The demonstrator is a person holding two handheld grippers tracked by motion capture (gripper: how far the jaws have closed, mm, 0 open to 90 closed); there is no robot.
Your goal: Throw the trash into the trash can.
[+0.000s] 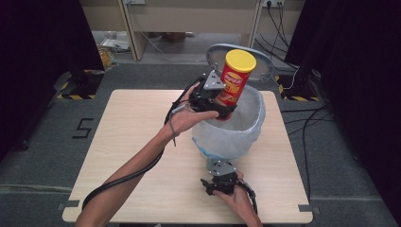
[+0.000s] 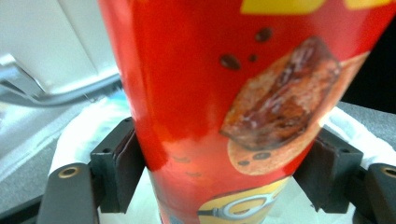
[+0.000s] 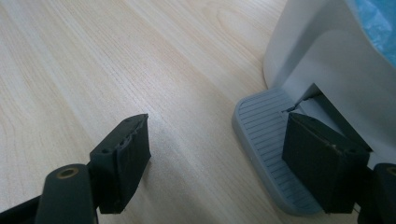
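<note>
Currently, a person is sitting at a pale wooden counter (image 1: 132, 142) and working a hand-held claw in each hand. Starting at the left, the left claw (image 1: 221, 106) is clamping the lower part of a tall red crisp can (image 1: 235, 80) with a yellow lid, holding it upright and slightly tilted over the open mouth of a white pedal bin (image 1: 246, 137) lined with a pale bag. In the left gripper view the black pads (image 2: 122, 163) are pressing both sides of the can (image 2: 233, 116). Moving right and nearer the person, the right claw (image 1: 218, 182) is resting low at the bin's base with its jaws apart, one pad on the grey foot pedal (image 3: 261, 140), seemingly pressing it, since the bin's lid (image 1: 236, 52) is standing raised behind the can. Judging by this, the lifting and lid opening are done; lowering and releasing the can into the bag is left. Nothing appears to be blocking the drop. Beyond the counter, cables and a desk are lining the grey floor.
</note>
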